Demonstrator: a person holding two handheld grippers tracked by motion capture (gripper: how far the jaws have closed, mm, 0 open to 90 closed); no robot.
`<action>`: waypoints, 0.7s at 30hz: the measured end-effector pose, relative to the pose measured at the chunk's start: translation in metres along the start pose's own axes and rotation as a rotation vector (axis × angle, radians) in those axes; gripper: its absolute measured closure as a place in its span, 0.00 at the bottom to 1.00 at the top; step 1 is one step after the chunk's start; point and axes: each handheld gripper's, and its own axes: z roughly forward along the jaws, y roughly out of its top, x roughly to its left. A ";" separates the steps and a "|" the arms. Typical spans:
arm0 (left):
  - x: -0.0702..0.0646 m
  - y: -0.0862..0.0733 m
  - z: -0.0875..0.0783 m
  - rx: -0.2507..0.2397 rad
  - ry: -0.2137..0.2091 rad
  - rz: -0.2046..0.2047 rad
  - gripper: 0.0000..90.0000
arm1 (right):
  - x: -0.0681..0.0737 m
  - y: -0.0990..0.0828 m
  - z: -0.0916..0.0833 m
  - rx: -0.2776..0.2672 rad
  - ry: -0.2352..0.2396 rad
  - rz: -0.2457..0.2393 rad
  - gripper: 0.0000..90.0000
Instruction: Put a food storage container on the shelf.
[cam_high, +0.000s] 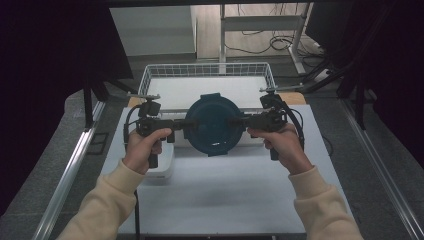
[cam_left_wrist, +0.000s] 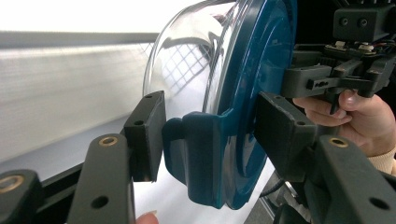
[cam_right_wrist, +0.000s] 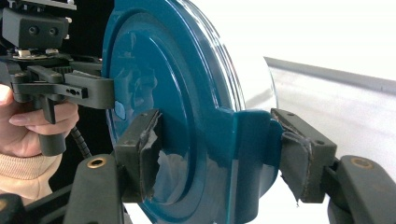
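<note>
Curtain, dark, hangs at far left; grey floor and a metal rail run along the counter (cam_high: 220, 200), which has a white top. Left gripper (cam_high: 177, 124): jaws clamped on the left latch tab of the container (cam_high: 212, 125), a clear bowl with teal lid, held on edge above the counter, lid toward the person. Behind it, a white wire basket (cam_high: 150, 75) at the counter's far edge. Right gripper (cam_high: 245, 121): jaws clamped on the opposite tab. Cables on floor beyond, far right.
</note>
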 end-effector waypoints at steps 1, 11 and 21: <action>0.000 0.002 0.000 -0.002 0.001 0.001 0.50 | 0.000 0.002 0.000 0.000 0.001 0.000 0.40; 0.005 0.024 -0.004 0.006 -0.022 -0.007 0.50 | 0.003 0.023 0.000 -0.006 -0.010 -0.011 0.40; 0.010 0.047 -0.008 0.004 -0.038 -0.010 0.50 | 0.004 0.046 0.001 -0.016 -0.016 -0.010 0.41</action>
